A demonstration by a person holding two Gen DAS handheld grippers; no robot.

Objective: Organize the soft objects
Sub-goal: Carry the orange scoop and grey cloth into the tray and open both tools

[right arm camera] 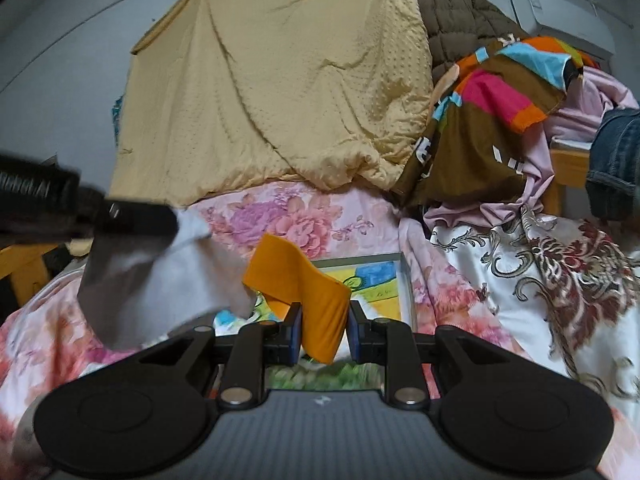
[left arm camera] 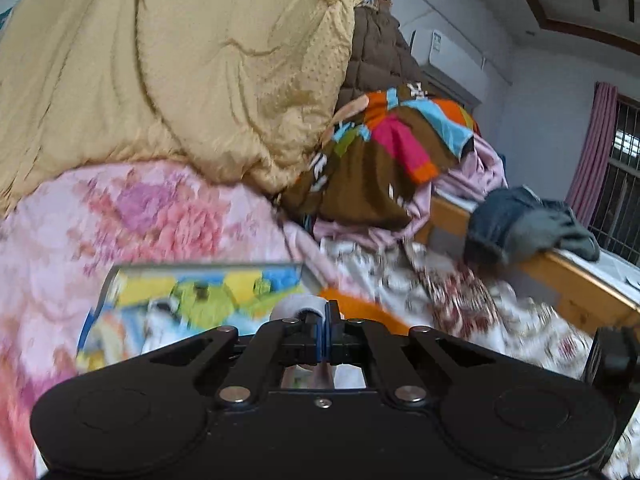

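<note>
My left gripper (left arm camera: 327, 312) is shut, pinching a fold of a white-grey cloth (left arm camera: 298, 307) that hangs under its fingers. In the right wrist view that gripper (right arm camera: 160, 220) reaches in from the left with the white-grey cloth (right arm camera: 160, 280) draped below it. My right gripper (right arm camera: 324, 316) is shut on an orange cloth (right arm camera: 296, 276), which stands up between its blue pads and flops to the left. The orange cloth (left arm camera: 368, 314) also shows just right of the left fingertips. Both cloths hang above a colourful picture board (right arm camera: 380, 280) on the pink floral bedspread (right arm camera: 288, 216).
A yellow quilt (right arm camera: 280, 92) is piled at the back, with a brown padded jacket (right arm camera: 460, 20) and a multicoloured patchwork cloth (right arm camera: 500, 112) to its right. Jeans (left arm camera: 516, 224) hang over the wooden bed rail (left arm camera: 576, 280). A white and maroon patterned cover (right arm camera: 540, 272) lies on the right.
</note>
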